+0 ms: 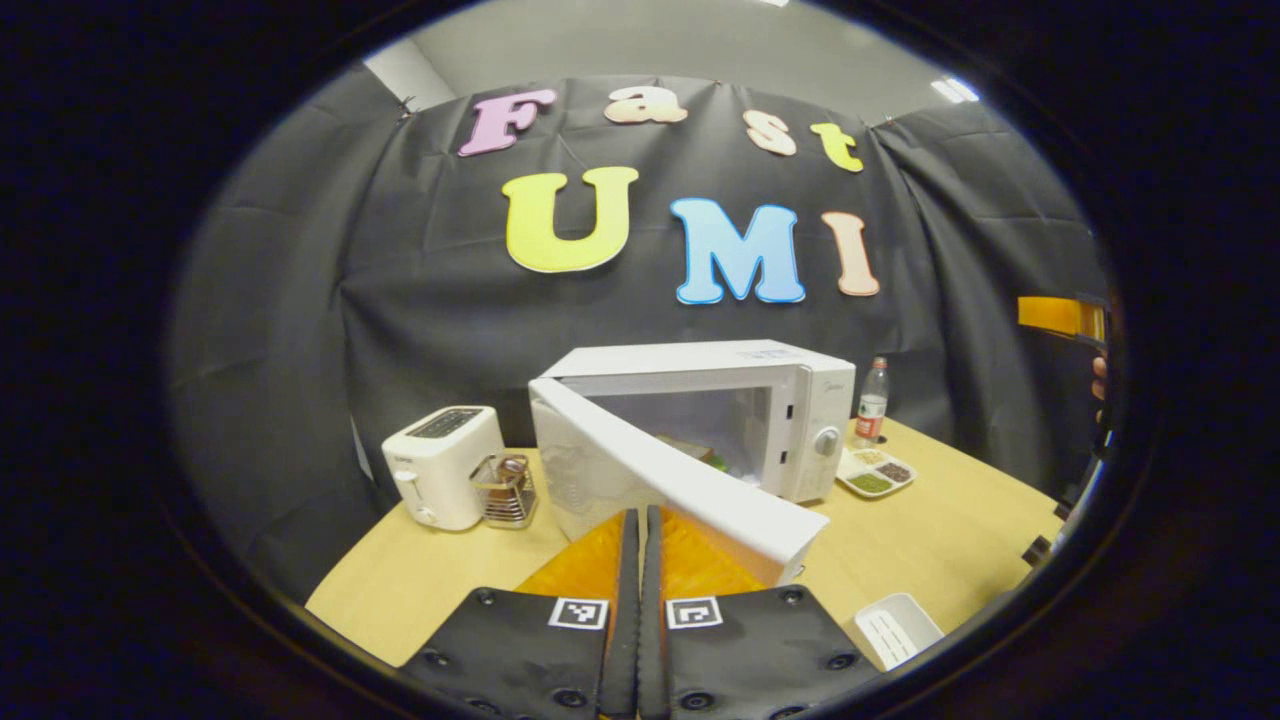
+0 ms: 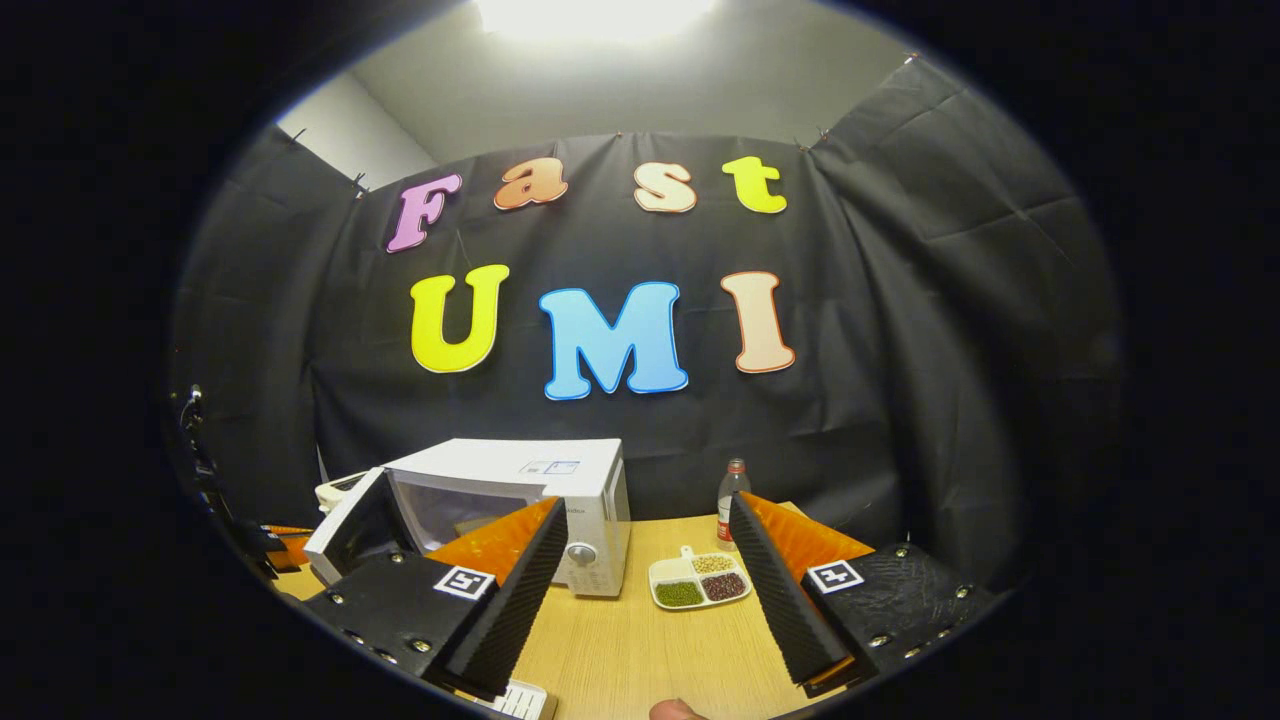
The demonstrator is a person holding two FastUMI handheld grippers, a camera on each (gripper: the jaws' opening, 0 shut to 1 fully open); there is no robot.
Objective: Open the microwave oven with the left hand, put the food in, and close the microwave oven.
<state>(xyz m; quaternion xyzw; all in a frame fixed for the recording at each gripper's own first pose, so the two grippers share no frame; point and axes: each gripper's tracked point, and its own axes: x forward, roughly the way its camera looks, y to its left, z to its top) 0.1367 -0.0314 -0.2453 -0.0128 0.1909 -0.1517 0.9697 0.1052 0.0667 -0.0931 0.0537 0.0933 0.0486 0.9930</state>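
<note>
My left gripper (image 1: 640, 560) has its two fingers pressed together with nothing between them, pointing at the white microwave oven (image 1: 790, 400) from just in front of its door (image 1: 690, 480); that door is swung partway open, hinged on its left side, its free edge hanging just beyond my fingertips, though I cannot tell whether it touches them; through the gap I see the lit cavity with some food (image 1: 700, 452) lying inside, too small to name. The microwave stands on a light wooden desk (image 1: 950, 530); to its left sits a white toaster (image 1: 440, 465), with a small wire rack (image 1: 505, 490) just beside it; to its right a clear bottle with a red label (image 1: 872, 402) stands near the back edge, and in front of that lies a white divided dish (image 1: 875, 472) of green, pale and dark grains; a white ribbed tray (image 1: 897, 628) lies near the desk's front right corner.

My right gripper (image 2: 645, 580) is spread wide and holds nothing, hovering over the desk (image 2: 640, 650); between its fingers I see the microwave (image 2: 540, 470) with its door (image 2: 350, 535) ajar, the divided dish (image 2: 700, 580) and the bottle (image 2: 733, 495); a fingertip (image 2: 678, 710) peeks in at the bottom edge.
</note>
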